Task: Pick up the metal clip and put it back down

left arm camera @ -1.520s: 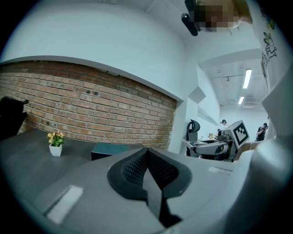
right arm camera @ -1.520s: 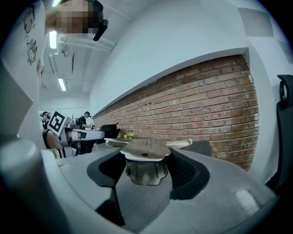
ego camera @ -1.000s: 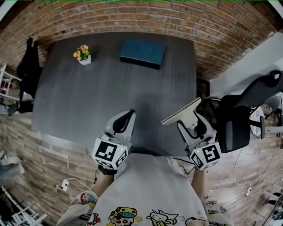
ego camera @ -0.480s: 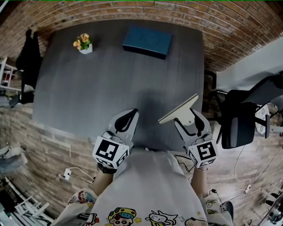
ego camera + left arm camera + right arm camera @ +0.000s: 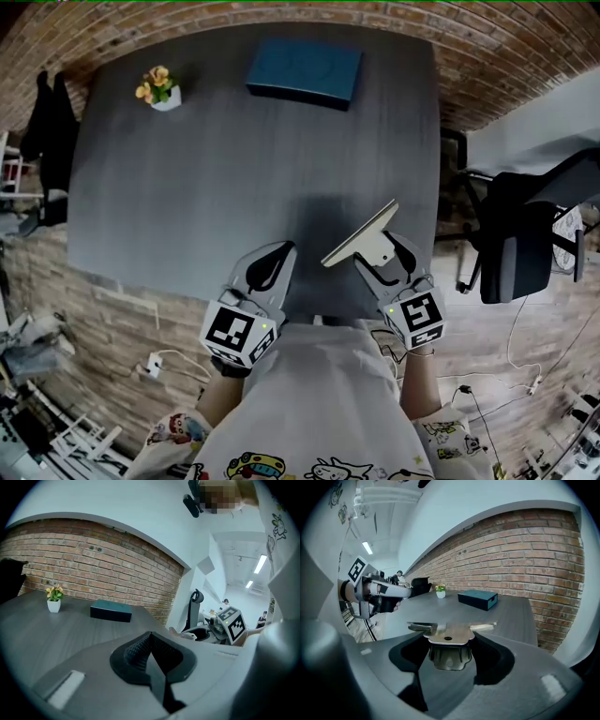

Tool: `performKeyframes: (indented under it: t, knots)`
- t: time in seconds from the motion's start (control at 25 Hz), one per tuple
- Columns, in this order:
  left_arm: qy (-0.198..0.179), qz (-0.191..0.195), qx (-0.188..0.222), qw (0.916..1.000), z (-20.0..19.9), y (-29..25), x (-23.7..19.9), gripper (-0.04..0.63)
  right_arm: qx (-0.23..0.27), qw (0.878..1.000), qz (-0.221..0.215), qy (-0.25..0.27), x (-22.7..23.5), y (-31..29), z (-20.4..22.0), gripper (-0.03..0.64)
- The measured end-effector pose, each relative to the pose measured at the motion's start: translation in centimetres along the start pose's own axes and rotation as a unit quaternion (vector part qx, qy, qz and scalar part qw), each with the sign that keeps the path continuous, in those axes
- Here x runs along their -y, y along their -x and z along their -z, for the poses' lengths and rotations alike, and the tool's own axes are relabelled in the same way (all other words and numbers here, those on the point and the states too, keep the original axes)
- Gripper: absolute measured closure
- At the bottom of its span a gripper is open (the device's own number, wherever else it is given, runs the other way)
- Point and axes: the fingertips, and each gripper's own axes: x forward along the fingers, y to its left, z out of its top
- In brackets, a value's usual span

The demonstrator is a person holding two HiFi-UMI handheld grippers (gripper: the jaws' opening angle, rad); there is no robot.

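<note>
My right gripper [image 5: 382,259] is shut on the metal clip [image 5: 359,244], a flat pale silver clamp with a long bar across its front. It hangs over the near edge of the dark grey table [image 5: 187,187]. In the right gripper view the metal clip [image 5: 449,639] sits between the jaws, its bar level and its folded handle pinched. My left gripper [image 5: 266,270] hovers to its left, also over the near table edge. Its fingers [image 5: 140,654] are closed together with nothing between them.
A dark blue box [image 5: 305,70] lies at the far side of the table. A small white pot with yellow flowers [image 5: 157,87] stands at the far left corner. A black office chair [image 5: 520,239] is to the right of the table. Cables [image 5: 155,366] lie on the floor.
The head view has shifted, so the table sits higher in the picture. My right gripper, still holding the clip, has drifted slightly left. The left gripper has barely moved.
</note>
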Motion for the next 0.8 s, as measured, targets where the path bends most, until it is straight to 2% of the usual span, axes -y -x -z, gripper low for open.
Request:
performKeyframes:
  t: [0.32,0.8]
  knots:
    - [0.007,0.008,-0.021,0.9997,1.6,-1.5,0.1,0.592,-0.045,0.999,-0.012,0.004,-0.7,-1.9,4.2,0.330]
    - [0.022,0.010,-0.040,0.9989,3.7,-2.1,0.2,0.592,-0.093,0.995,-0.036,0.005,-1.1,-4.0,8.0,0.328]
